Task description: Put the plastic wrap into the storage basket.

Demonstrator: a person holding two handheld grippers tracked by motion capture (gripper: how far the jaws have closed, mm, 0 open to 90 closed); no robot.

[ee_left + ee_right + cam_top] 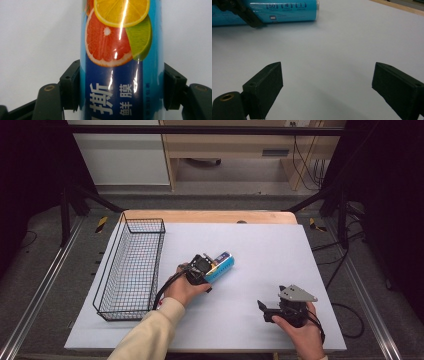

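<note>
Gripping the blue box where it lay on the white sheet near the table's middle, the left gripper had its jaws pressed against both long sides. The right gripper rested well apart, nearer the person, jaws wide and holding nothing. The grasp looked made; the next move, by my reading, called for a clean lift and a carry left to the wire basket, keeping the box level. The left gripper view gave the label's citrus slices; the right gripper view caught the box's end and printed side across bare sheet.
</note>
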